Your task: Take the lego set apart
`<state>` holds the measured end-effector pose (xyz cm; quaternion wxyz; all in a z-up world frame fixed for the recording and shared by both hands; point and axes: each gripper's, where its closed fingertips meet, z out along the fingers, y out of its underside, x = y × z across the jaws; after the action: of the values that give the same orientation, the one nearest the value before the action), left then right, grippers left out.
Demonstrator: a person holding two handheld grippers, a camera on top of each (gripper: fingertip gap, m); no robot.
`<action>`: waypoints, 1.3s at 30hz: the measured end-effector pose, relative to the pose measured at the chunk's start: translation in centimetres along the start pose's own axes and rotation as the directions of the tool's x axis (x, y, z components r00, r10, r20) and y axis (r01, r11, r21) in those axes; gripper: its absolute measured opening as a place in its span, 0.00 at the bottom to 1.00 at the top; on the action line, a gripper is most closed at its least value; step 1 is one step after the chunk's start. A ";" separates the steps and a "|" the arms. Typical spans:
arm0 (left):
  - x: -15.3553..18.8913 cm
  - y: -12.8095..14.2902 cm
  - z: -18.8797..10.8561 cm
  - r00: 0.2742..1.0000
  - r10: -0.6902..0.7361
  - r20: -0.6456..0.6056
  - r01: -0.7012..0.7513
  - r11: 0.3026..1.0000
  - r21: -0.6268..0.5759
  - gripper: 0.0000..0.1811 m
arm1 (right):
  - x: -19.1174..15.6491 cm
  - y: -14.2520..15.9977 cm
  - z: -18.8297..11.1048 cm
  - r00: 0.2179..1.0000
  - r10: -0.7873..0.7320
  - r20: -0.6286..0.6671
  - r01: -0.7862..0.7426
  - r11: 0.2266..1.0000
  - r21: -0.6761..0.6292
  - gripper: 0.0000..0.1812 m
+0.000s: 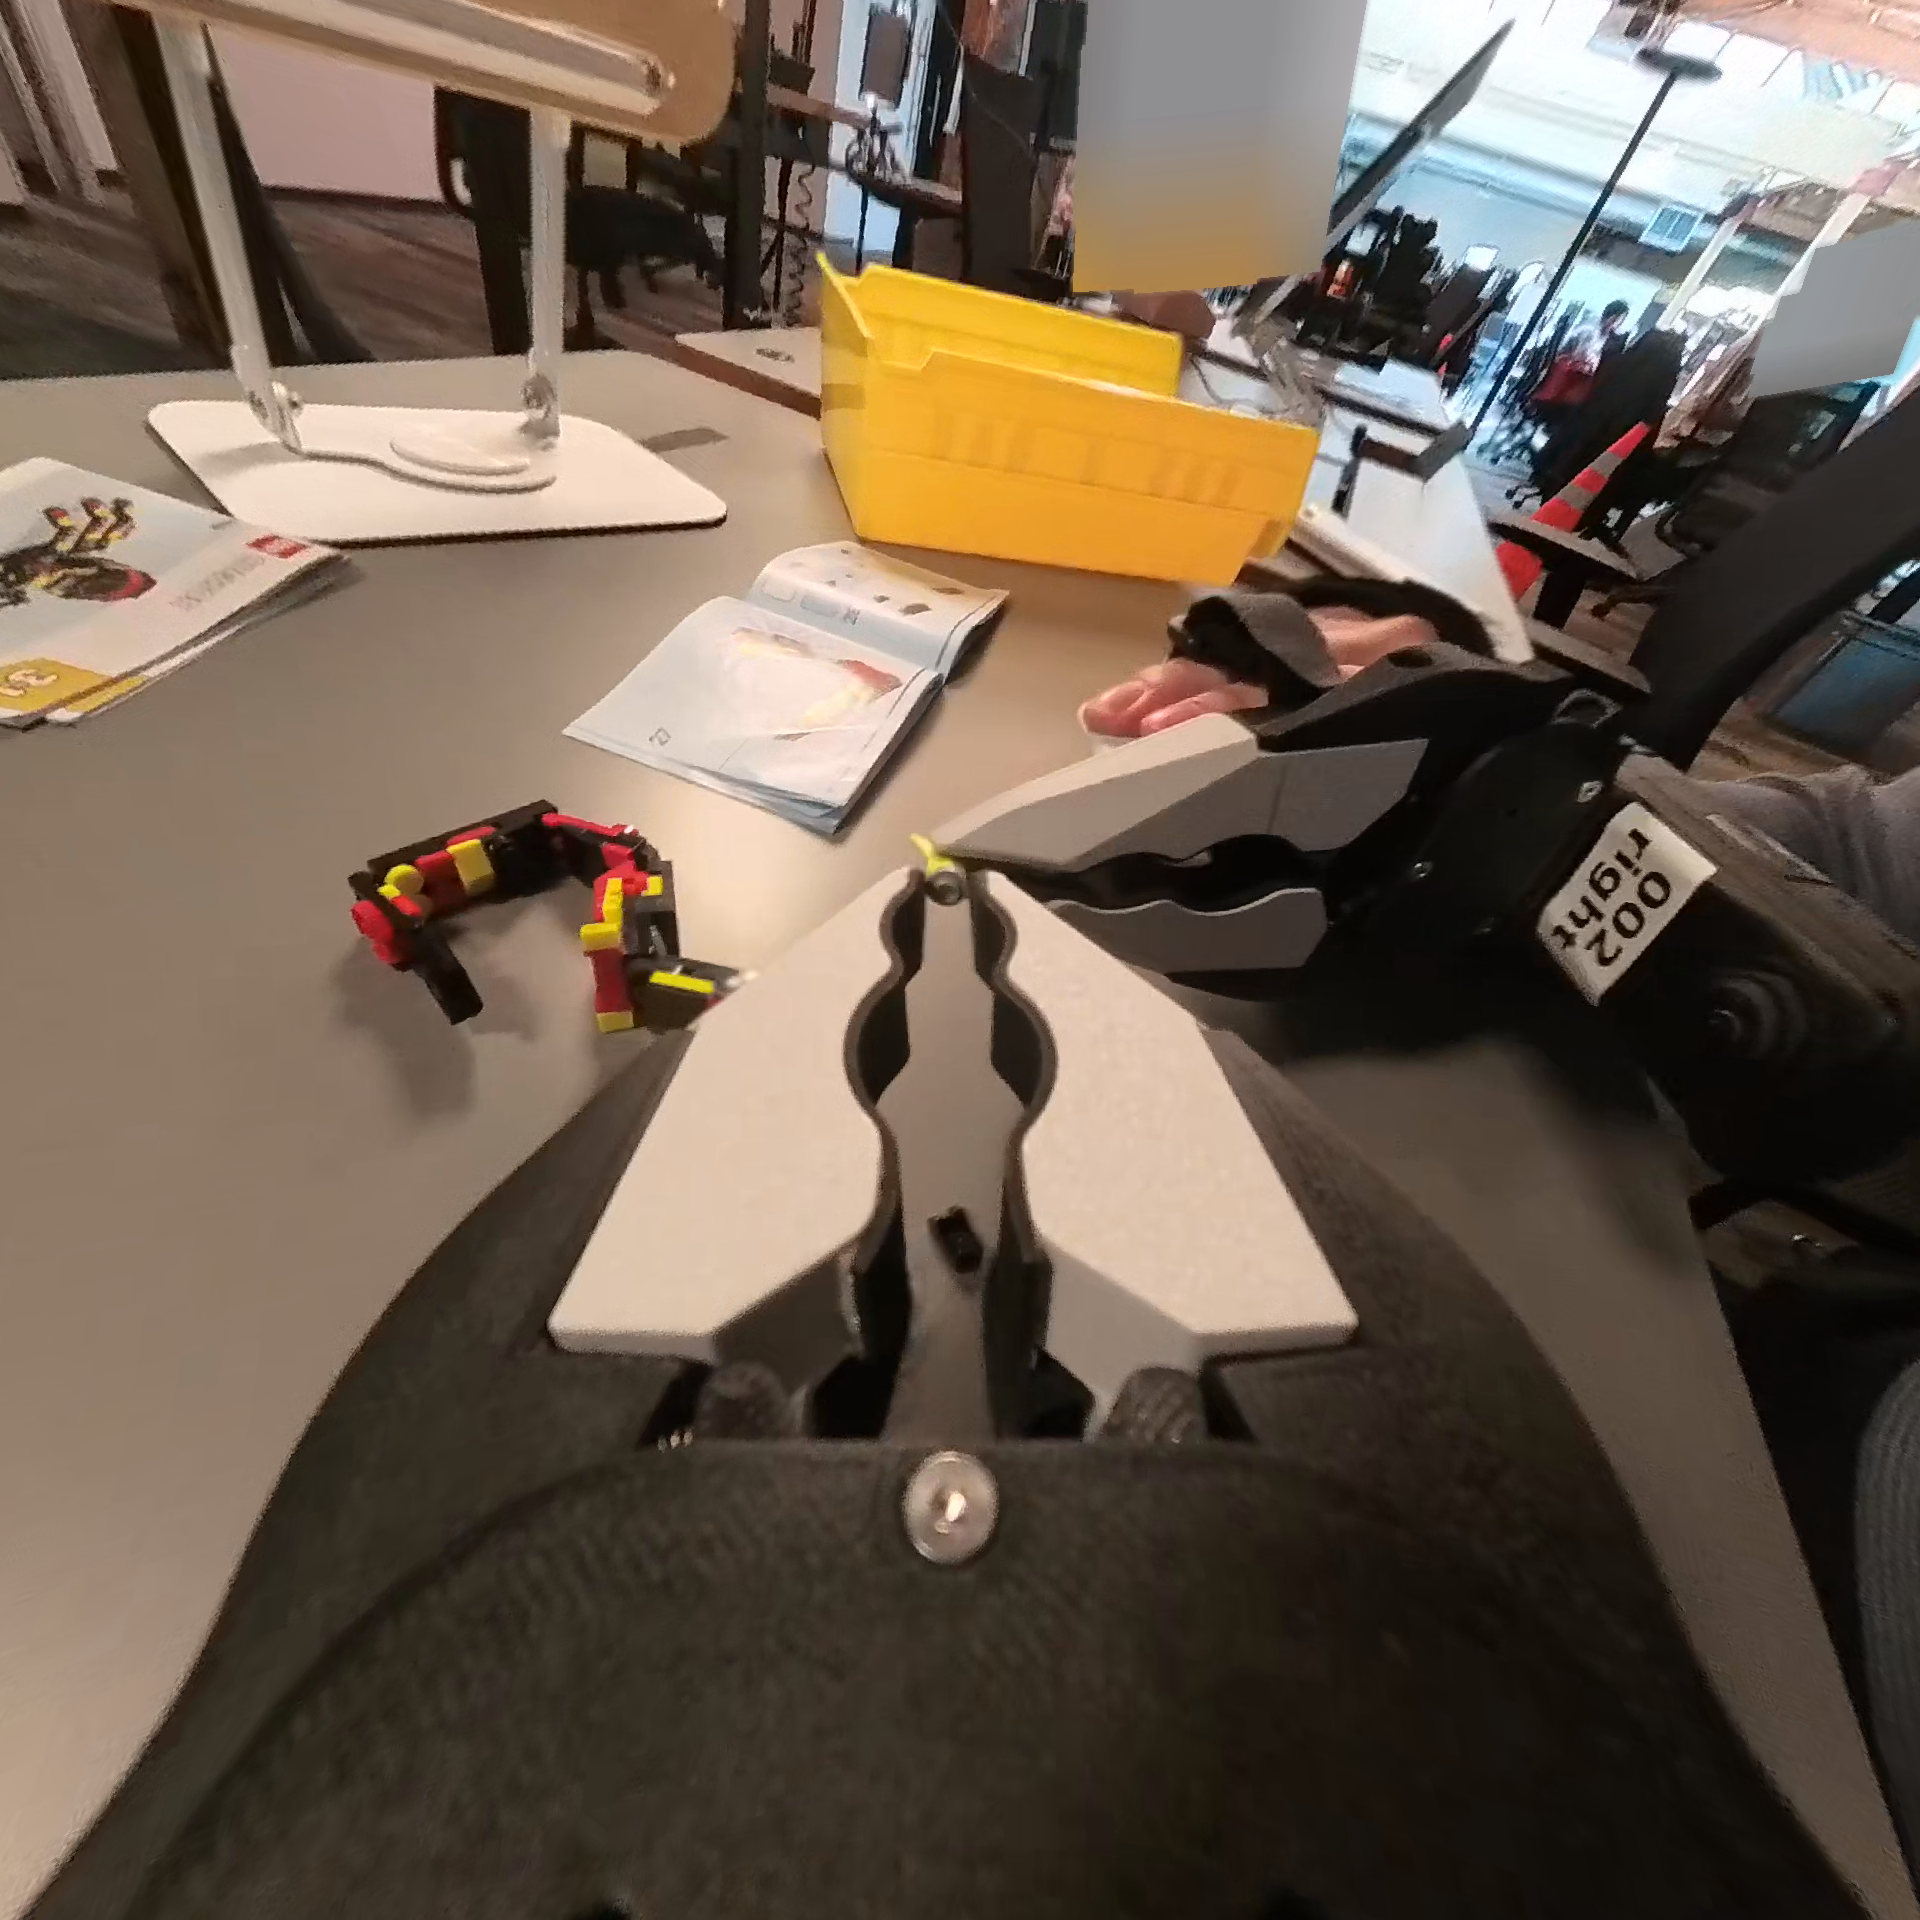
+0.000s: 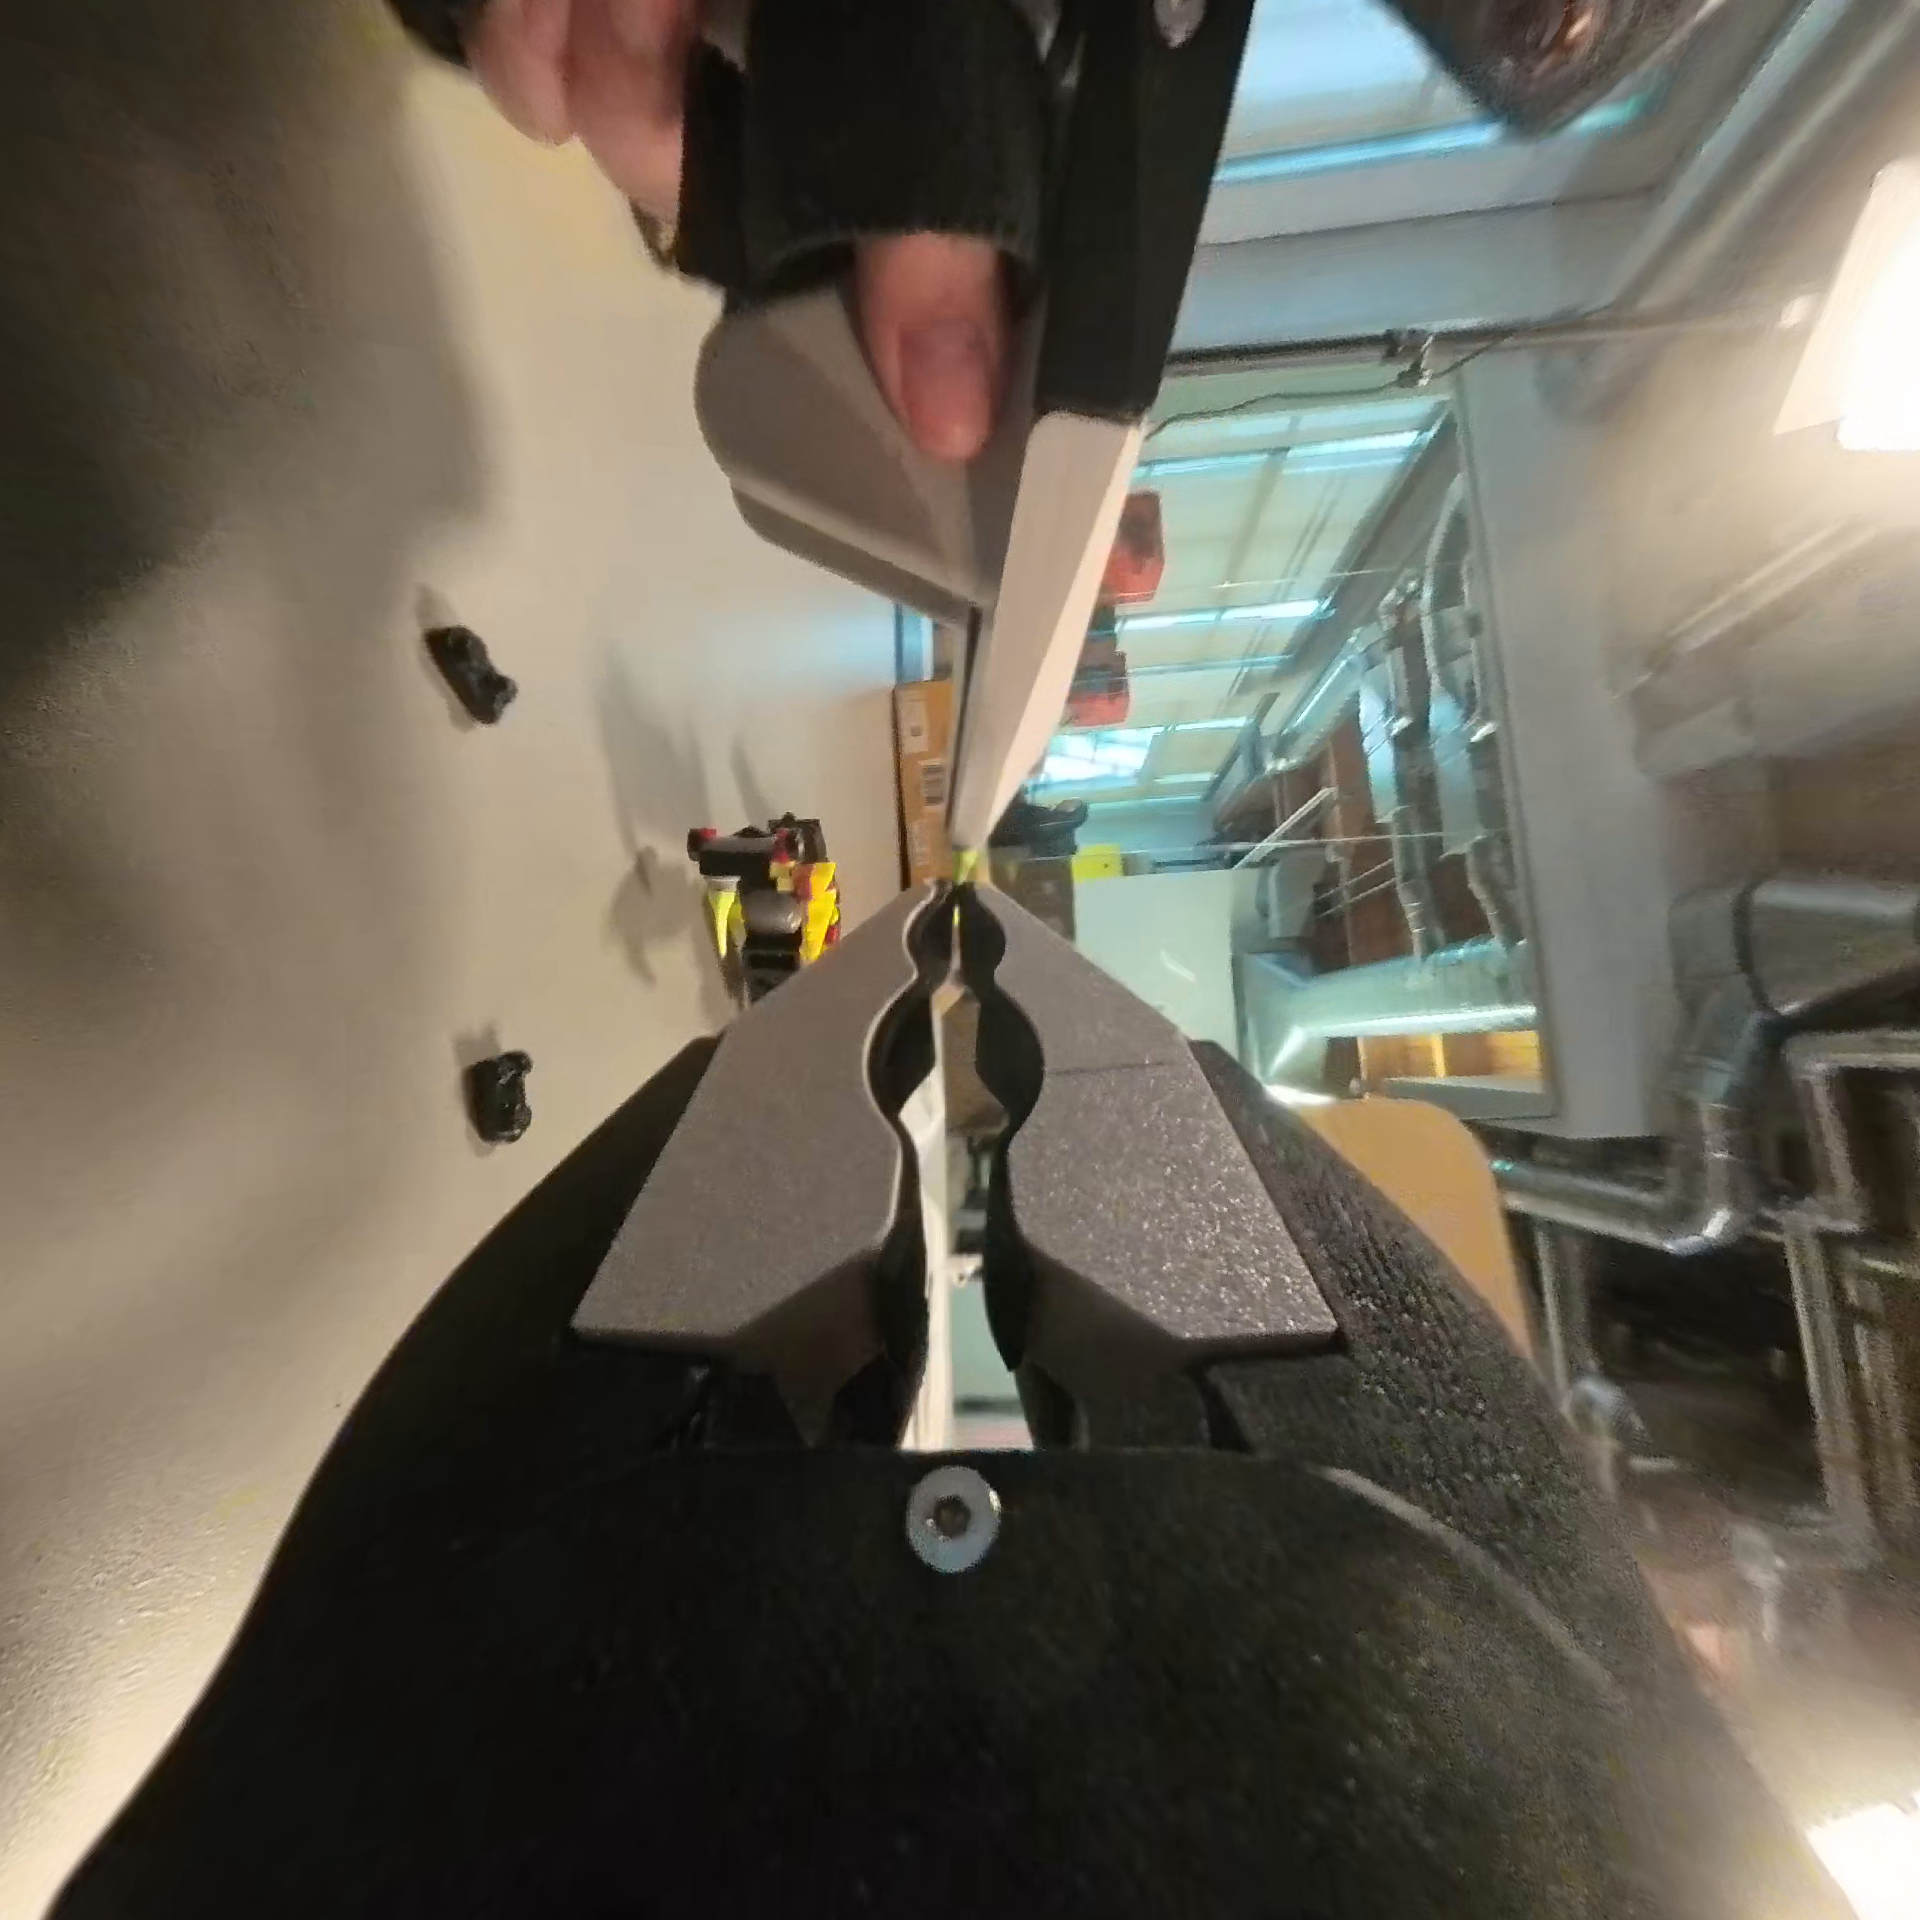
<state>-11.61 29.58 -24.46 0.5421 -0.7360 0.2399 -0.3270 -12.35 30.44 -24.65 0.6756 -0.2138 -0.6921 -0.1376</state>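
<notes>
A small lego piece [image 1: 943, 883], grey with a lime-yellow tip, is pinched above the grey table [image 1: 260, 1143] between the tips of the left claw [image 1: 945, 888], closed on its grey end, and the right claw [image 1: 935, 854], closed on its yellow end. The rest of the lego set [image 1: 520, 904], a curved red, yellow and black chain, lies on the table to the left. Beyond it lie an open instruction booklet [image 1: 790, 675], a yellow bin [image 1: 1039, 457], and two loose black pieces [image 2: 470, 675] nearby.
</notes>
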 end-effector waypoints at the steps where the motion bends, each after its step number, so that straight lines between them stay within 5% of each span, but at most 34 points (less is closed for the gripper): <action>1: -0.3 0.3 0.0 1.000 0.013 0.006 -0.013 1.000 -0.027 0.06 | -0.4 0.5 0.2 1.000 0.002 0.014 -0.002 1.000 -0.026 0.00; 5: -3.1 1.8 -0.4 0.981 0.155 0.112 -0.136 0.978 -0.160 0.23 | -2.0 2.1 1.2 0.998 -0.010 0.057 0.015 0.996 -0.091 0.00; 10: -4.1 2.8 0.4 0.899 0.430 0.082 -0.396 0.878 -0.267 0.26 | -2.7 2.4 1.7 0.998 -0.005 0.067 0.012 0.995 -0.103 0.00; 12: -4.6 3.4 0.4 0.766 0.641 0.040 -0.594 0.731 -0.335 0.26 | -2.7 2.6 1.6 0.998 0.007 0.070 0.000 0.995 -0.102 0.00; 16: -6.1 4.0 0.1 0.349 0.937 -0.030 -0.871 0.312 -0.380 0.27 | -3.1 2.9 1.4 0.993 0.059 0.098 -0.050 0.994 -0.101 0.00; 20: -6.2 3.7 1.0 -0.017 0.999 -0.046 -0.938 -0.031 -0.346 0.26 | -3.6 2.9 1.6 0.990 0.070 0.124 -0.057 0.993 -0.107 0.00; 22: -6.2 3.7 1.5 -0.115 0.992 -0.054 -0.934 -0.127 -0.334 0.24 | -3.7 2.9 1.7 0.989 0.072 0.129 -0.058 0.992 -0.110 0.00; 24: -6.5 3.8 1.8 -0.167 0.983 -0.069 -0.927 -0.181 -0.329 0.20 | -3.8 3.0 1.8 0.988 0.072 0.135 -0.057 0.992 -0.112 0.00; 39: -6.4 3.0 2.7 -0.244 0.970 -0.009 -0.921 -0.235 -0.310 0.11 | -4.2 3.3 1.9 0.986 0.079 0.149 -0.059 0.989 -0.133 0.00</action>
<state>-13.86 34.95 -29.25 0.5391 -0.3531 0.6863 0.3373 -12.49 33.79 -29.20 0.6093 -0.2905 -0.7242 -0.1410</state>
